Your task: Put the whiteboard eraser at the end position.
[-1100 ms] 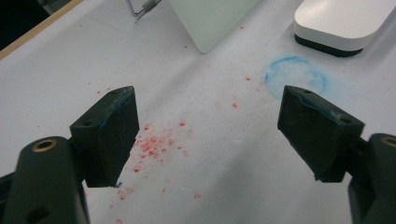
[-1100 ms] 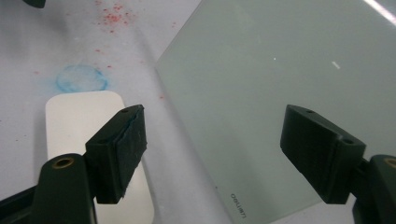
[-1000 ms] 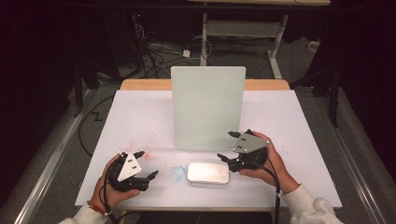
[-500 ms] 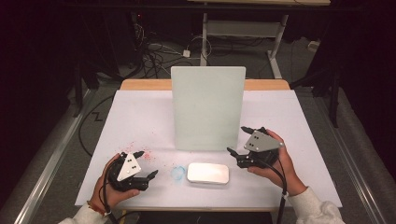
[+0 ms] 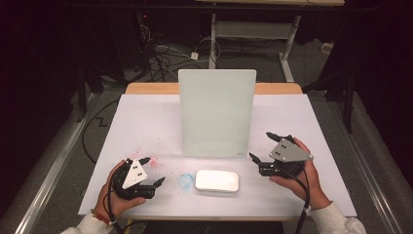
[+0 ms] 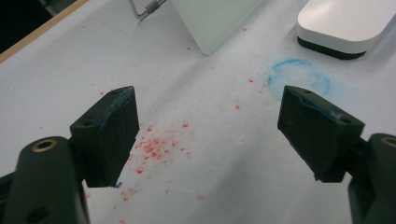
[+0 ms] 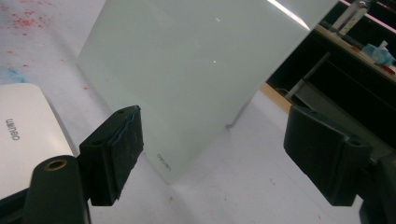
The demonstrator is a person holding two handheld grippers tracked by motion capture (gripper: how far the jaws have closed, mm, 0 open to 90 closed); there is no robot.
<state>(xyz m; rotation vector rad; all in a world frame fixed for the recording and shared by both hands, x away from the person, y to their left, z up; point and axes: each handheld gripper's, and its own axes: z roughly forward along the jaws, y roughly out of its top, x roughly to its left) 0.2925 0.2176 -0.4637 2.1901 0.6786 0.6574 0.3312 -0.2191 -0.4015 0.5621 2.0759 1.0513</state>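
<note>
Two grippers hang empty, jaws wide. Low in the high view, the left gripper (image 5: pixel 150 171) sits lower left, the white eraser (image 5: pixel 217 181) lower centre, long axis across the frame. The right gripper (image 5: pixel 267 146) lies closer to it; behind stands the glass board (image 5: pixel 217 112).

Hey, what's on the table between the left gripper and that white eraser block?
Between the left gripper and the white eraser block lies bare white table cover marked by a smudged blue chalk ring, seen in the high view and the left gripper view.
</note>
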